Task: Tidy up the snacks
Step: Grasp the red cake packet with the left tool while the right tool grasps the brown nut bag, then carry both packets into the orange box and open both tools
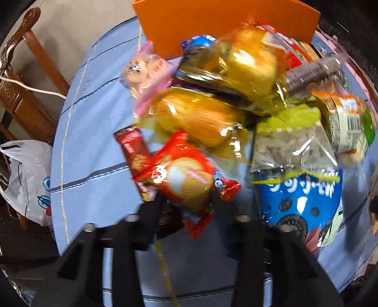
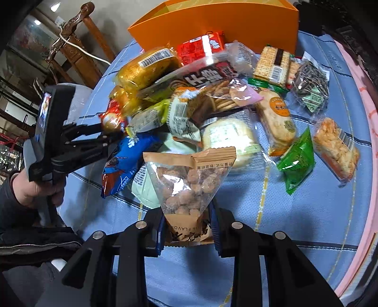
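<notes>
My left gripper [image 1: 187, 203] is shut on a red cake packet [image 1: 182, 174] at the near edge of the snack pile [image 1: 236, 99]; from the right wrist view the same left gripper [image 2: 111, 135] reaches into the pile from the left, with the red packet [image 2: 111, 119] at its tips. A tan bag of round brown snacks [image 2: 189, 184] is pinched at its lower part by my shut right gripper [image 2: 187, 222]. The bag stands up in front of the pile [image 2: 200, 94]. An orange box [image 2: 212, 21] stands open behind the pile, and its orange wall [image 1: 212, 26] shows at the top of the left wrist view.
A blue striped cloth [image 2: 283, 212] covers the round table, whose pink rim [image 2: 359, 165] shows on the right. Loose packets [image 2: 335, 148] lie to the right. On the left are a carved wooden chair [image 1: 21, 99], a white cable and a white plastic bag [image 1: 26, 179]. A hand [image 2: 35, 189] holds the left gripper.
</notes>
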{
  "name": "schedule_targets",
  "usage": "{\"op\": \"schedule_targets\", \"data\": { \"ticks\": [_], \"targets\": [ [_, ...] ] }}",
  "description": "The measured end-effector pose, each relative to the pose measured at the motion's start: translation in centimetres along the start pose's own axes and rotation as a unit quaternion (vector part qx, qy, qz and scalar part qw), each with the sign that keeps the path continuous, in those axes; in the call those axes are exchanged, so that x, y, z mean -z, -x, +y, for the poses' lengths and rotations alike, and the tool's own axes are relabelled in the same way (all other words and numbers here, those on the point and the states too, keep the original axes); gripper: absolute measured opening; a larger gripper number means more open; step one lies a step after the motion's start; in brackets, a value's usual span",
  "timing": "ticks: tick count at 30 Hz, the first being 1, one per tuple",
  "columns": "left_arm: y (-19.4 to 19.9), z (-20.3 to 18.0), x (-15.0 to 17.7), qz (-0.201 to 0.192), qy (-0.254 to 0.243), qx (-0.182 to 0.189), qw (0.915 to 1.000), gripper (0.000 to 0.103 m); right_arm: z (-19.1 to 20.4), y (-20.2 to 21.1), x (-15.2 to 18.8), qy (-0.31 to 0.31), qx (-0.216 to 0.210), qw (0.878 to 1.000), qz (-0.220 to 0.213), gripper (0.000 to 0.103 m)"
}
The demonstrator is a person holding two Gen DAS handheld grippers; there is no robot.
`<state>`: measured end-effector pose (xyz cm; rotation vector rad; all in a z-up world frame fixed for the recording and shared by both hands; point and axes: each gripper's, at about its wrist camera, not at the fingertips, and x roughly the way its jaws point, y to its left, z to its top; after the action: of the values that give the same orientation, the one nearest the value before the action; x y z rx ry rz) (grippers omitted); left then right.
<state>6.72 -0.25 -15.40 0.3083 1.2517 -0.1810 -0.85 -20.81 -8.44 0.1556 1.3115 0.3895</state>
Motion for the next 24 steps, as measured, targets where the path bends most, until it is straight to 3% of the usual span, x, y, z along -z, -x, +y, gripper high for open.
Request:
{"op": "schedule_targets", "data": {
  "ticks": [2, 3, 4, 7, 17, 24],
  "targets": [
    [0.5, 1.2, 0.0, 0.006, 0.028, 0.035, 0.999, 0.031, 0.2, 0.1, -0.4, 0.005, -0.001, 1.0, -0.003, 0.031],
    [1.2, 1.6, 0.2, 0.0, 0.032, 0.039, 0.9987, 0.029, 0.0, 0.2, -0.4, 0.007, -0.002, 1.0, -0.005, 0.031],
    [1.9, 2.1, 0.4, -0.009, 0.033, 0.042, 0.9985, 0.018, 0.0, 0.6, -0.7, 0.009, -0.005, 1.0, -0.009, 0.031],
    [4.3, 3.4, 0.9, -0.028, 0.047, 0.067, 0.9963, 0.014, 0.1, 2.0, -1.6, 0.018, -0.013, 0.999, -0.026, 0.031],
    [6.3, 5.8, 0.3, -0.049, 0.087, 0.099, 0.9901, 0.012, 0.5, 4.5, -4.8, 0.034, -0.035, 0.997, -0.06, 0.031],
    [12.4, 6.4, -3.1, -0.132, 0.066, 0.097, 0.9843, 0.012, 0.7, 8.0, -8.5, 0.04, -0.05, 0.991, -0.119, 0.031]
  ]
}}
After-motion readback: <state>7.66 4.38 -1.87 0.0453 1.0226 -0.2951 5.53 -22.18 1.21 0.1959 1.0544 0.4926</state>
